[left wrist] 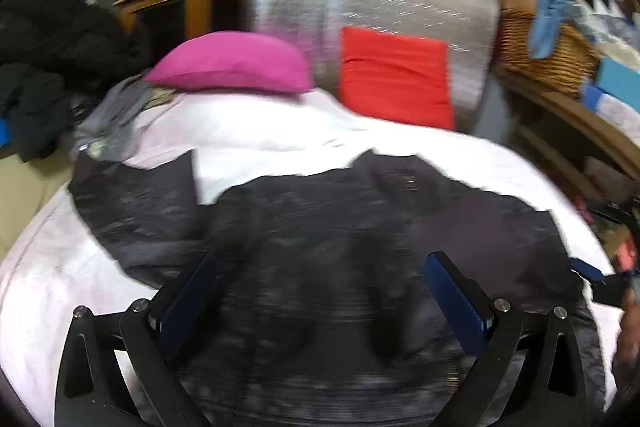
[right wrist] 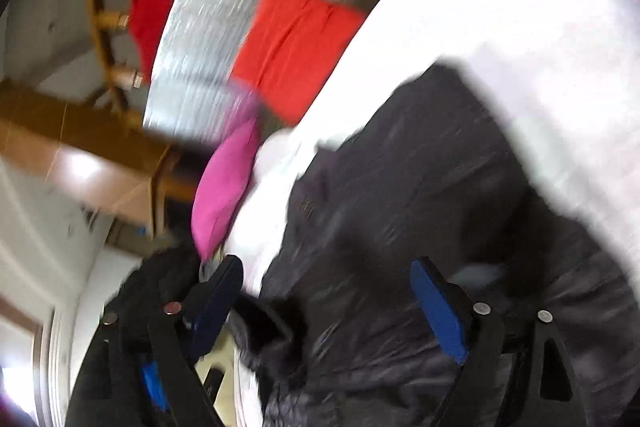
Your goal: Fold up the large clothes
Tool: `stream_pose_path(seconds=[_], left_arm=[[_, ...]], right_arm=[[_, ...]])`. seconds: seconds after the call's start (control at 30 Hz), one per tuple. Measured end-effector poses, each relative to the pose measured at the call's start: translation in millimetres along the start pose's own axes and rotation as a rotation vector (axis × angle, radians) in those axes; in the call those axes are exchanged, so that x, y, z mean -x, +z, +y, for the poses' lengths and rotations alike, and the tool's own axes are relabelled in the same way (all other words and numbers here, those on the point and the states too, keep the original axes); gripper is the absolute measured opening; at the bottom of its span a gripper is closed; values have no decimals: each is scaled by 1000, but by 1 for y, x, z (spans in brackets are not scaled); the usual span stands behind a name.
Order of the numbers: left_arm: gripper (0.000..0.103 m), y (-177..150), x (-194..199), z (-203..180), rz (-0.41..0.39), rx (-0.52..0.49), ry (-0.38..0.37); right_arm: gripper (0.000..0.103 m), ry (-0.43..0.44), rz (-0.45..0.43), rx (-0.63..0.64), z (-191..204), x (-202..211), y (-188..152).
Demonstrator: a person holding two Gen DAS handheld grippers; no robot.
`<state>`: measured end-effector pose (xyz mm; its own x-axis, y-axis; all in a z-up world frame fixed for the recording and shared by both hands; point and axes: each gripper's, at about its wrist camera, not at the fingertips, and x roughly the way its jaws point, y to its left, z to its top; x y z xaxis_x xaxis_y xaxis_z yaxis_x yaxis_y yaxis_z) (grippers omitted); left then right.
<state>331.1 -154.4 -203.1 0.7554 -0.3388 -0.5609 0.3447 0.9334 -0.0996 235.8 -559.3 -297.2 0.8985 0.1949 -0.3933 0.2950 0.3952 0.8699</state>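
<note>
A large dark grey-black jacket (left wrist: 320, 227) lies spread on a white bed sheet (left wrist: 280, 131), one sleeve out to the left. My left gripper (left wrist: 320, 267) is open just above the jacket's middle, holding nothing. In the tilted, blurred right wrist view the same jacket (right wrist: 420, 207) lies on the white sheet (right wrist: 500, 27). My right gripper (right wrist: 326, 275) is open over the jacket's edge, holding nothing. The right gripper's tip also shows at the right edge of the left wrist view (left wrist: 600, 279).
A magenta pillow (left wrist: 232, 63) and a red cushion (left wrist: 396, 79) lie at the bed's far end against a silver foil panel (left wrist: 360, 7). A wicker basket (left wrist: 544, 47) stands on the right. Dark clothes (left wrist: 48, 59) pile at the left.
</note>
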Motion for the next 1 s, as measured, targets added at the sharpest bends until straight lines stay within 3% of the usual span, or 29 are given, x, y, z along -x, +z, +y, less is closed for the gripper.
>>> stream_pose_path(seconds=[0.1, 0.23, 0.3, 0.37, 0.43, 0.5, 0.63, 0.83, 1.0], left_arm=[[103, -4, -5, -23, 13, -27, -80], [103, -12, -35, -51, 98, -83, -65], [103, -17, -58, -58, 142, -103, -22], [91, -20, -70, -55, 172, -74, -33], [52, -19, -79, -47, 230, -3, -84], [44, -19, -78, -43, 241, 42, -129], [26, -16, -63, -39, 198, 3, -90], [23, -8, -58, -7, 209, 36, -44], [26, -11, -62, 30, 295, 138, -22]], right_arm=[[84, -59, -107, -6, -11, 28, 18], [84, -174, -188, 38, -8, 43, 30], [84, -190, -177, 24, -15, 44, 35], [84, -201, -133, 17, -17, 36, 32], [84, -235, -91, 31, -14, 25, 27], [84, -285, -46, 66, -9, 7, 22], [78, -404, -34, 167, -5, -11, 18], [48, -533, 27, 220, -23, -29, 16], [43, -547, 15, 243, -17, -30, 17]])
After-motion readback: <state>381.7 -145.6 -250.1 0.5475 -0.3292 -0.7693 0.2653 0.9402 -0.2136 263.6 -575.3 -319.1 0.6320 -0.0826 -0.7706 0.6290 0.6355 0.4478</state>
